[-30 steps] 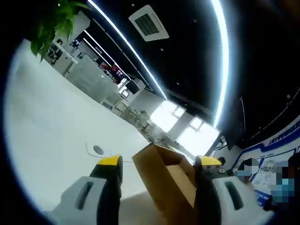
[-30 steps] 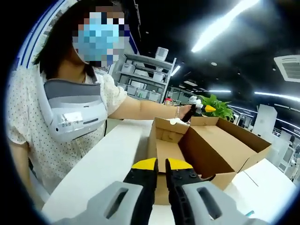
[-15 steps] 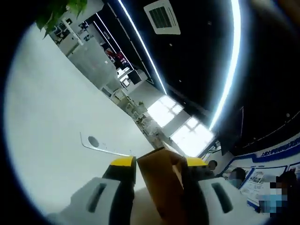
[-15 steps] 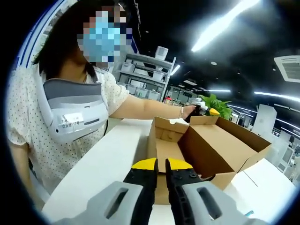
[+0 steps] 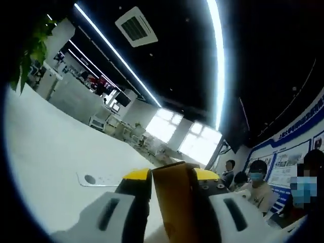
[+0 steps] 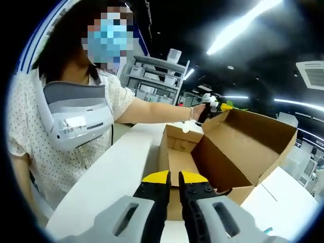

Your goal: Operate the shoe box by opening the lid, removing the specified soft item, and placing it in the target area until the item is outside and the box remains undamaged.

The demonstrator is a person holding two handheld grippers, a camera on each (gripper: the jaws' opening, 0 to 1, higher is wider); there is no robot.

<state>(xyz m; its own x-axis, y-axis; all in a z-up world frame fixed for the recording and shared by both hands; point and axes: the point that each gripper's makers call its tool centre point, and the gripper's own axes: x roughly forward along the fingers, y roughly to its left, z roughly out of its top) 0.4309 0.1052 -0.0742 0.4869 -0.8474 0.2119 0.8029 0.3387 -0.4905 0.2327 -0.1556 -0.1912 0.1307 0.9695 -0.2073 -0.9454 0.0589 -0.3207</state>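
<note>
A large hall with a dark ceiling, long light strips and shelving racks lies behind a long white surface (image 6: 109, 177). On it, in the right gripper view, stands the brown cardboard shoe box (image 6: 177, 164), its hinged lid (image 6: 248, 144) raised and leaning back to the right, so the inside is open. A person in a dotted blouse stands at the far side with one arm reached over the box.

The left gripper (image 6: 215, 106) shows at the lid's upper far corner. In the left gripper view its two yellow-tipped fingers (image 5: 135, 175) are clenched on a cardboard edge, which I take to be that lid; the card stands upright between them. The right gripper (image 6: 169, 178) hangs low in front of the box's near end wall, its fingers closed against each other with nothing between them.

The part of the box floor that shows looks bare; the soft item cannot be made out from here and may lie lower down behind the near wall.

The lid looks like thin, light card: stiff along its panel, weak at the fold and corners. It is best held by the free edge with mild pressure and not forced back past its hinge. The soft item should be light and limp, so a pinch at its middle or a thick fold would suit.
</note>
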